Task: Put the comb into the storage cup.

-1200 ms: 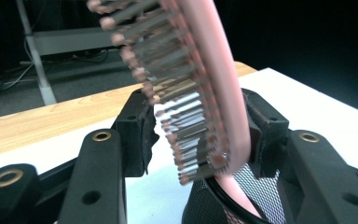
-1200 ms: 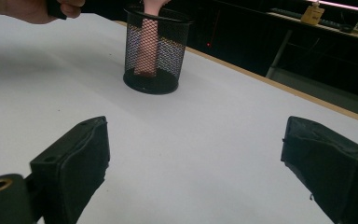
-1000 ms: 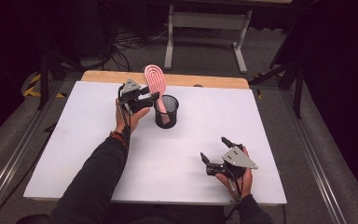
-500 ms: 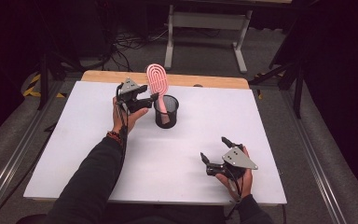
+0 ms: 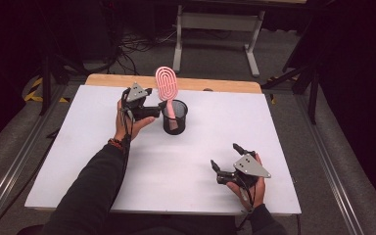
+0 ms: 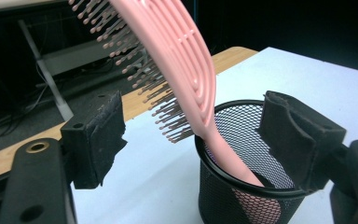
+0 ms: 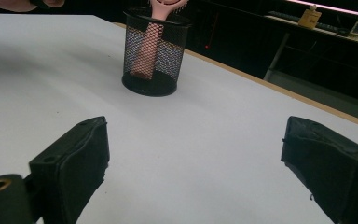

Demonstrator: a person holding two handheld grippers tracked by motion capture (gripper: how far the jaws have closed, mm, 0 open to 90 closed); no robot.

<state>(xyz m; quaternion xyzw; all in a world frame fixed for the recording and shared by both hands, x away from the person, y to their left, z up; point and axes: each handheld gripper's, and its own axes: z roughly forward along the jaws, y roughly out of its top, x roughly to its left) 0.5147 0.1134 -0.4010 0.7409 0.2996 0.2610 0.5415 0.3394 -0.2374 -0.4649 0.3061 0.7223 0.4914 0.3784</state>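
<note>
I had the left gripper [image 5: 152, 108] up at the far side of the counter [image 5: 78, 161], just left of the cup [image 5: 175, 117]. Its fingers [image 6: 95, 137] were released, spread wide on either side of the brush [image 6: 186, 79] with a clear gap to each pad; in the left gripper view, one finger sat out over the counter and the other hung by the cup's rim. Whether that finger touched the rim, I could not tell.

The brush stood handle-down inside the cup, leaning against the rim, its pink head sticking well above it with the bristles turned toward one finger. The cup stood upright on the counter near the wooden far edge.

My right gripper [image 5: 225, 159] rested low at the near right part of the counter, well apart from the cup. Its fingers [image 7: 74, 158] were also released, holding nothing, and pointed toward the cup [image 7: 153, 51] across bare white surface.
</note>
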